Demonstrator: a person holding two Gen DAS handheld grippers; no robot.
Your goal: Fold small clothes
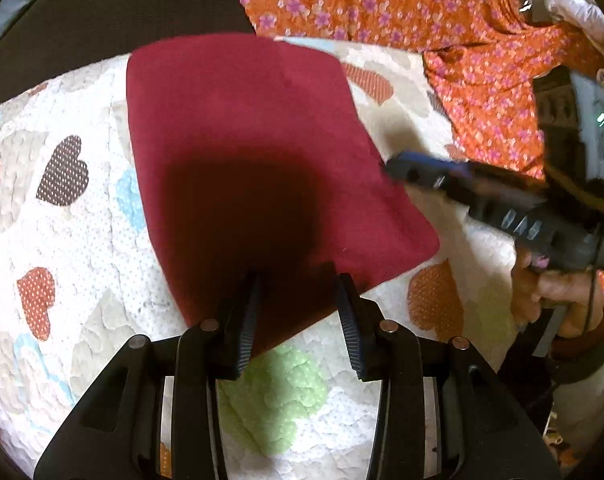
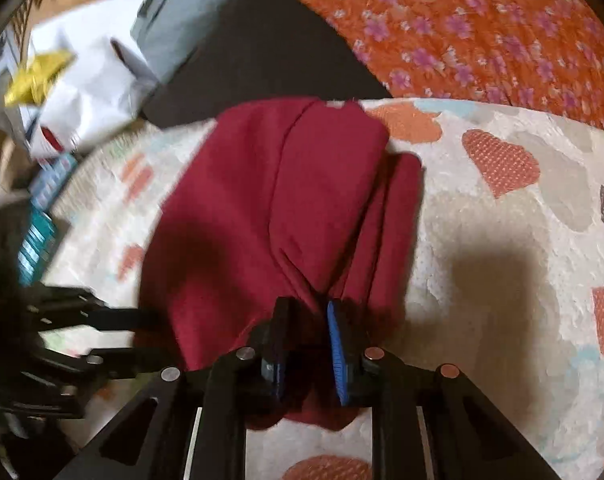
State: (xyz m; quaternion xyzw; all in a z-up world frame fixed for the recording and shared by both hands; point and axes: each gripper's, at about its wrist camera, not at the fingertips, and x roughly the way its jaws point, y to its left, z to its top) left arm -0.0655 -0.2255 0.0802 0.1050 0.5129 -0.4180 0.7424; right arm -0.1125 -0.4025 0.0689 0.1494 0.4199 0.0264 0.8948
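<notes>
Maroon fabric, a small folded garment (image 1: 253, 160), is seen in the left wrist view lying flat on a quilted cover (image 1: 61, 264) printed with hearts. The left gripper (image 1: 297, 292) is held over the garment's near edge, its fingers (image 1: 247, 320) set apart with the cloth's edge lying between them but not pressed by either pad. At the right, the right gripper (image 1: 398, 170) is blurred and is held by a hand (image 1: 558, 296), its tip at the garment's right edge. An orange floral cloth (image 1: 402, 4) is spread beyond the quilt.

In the right wrist view the same garment (image 2: 261, 208) is gathered into folds that run down to the right gripper (image 2: 308, 312), whose fingers (image 2: 336, 344) are nearly together and clamped on a bunched fold of the maroon cloth. The left gripper (image 2: 133, 336) is seen at the left, at the garment's edge. The floral cloth (image 2: 482, 28) lies at the upper right.
</notes>
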